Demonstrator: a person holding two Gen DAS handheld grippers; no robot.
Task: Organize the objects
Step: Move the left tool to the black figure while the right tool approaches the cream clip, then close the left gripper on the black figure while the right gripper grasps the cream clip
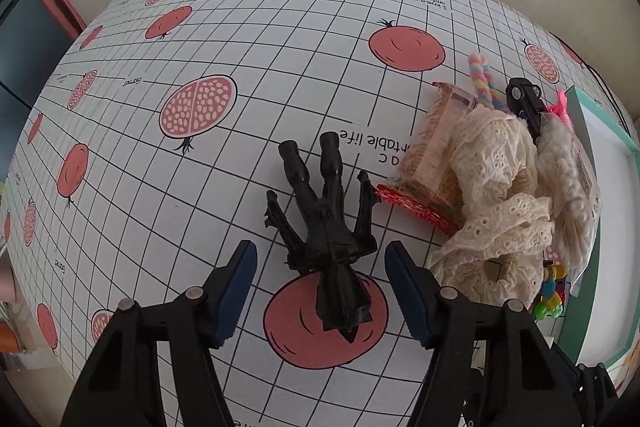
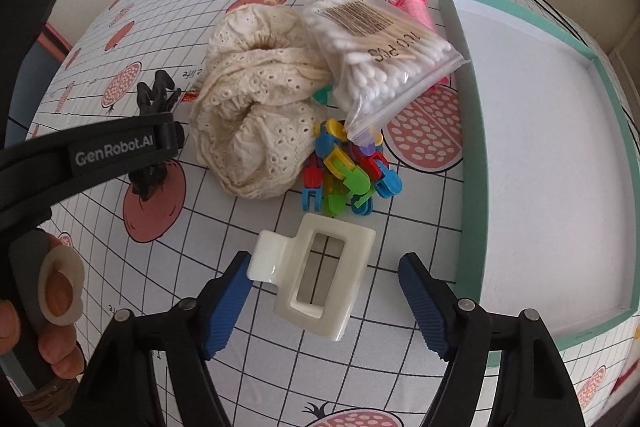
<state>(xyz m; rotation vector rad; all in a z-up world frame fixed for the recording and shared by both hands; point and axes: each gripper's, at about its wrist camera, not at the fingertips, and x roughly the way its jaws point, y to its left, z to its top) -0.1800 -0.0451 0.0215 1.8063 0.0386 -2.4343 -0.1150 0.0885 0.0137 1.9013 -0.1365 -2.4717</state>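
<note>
A black toy figure lies flat on the pomegranate tablecloth, its head end between the fingers of my open left gripper. In the right wrist view a cream hair claw clip lies on the cloth between the blue pads of my open right gripper, touching neither for certain. Beyond it sit a heap of coloured plastic clips, a cream lace cloth and a zip bag of cotton swabs. The left gripper's body crosses the left of that view, covering part of the figure.
A shallow teal box with a white inside stands at the right. A snack packet, a black toy car, a pastel twisted rope and a pink clip crowd the pile. A hand holds the left handle.
</note>
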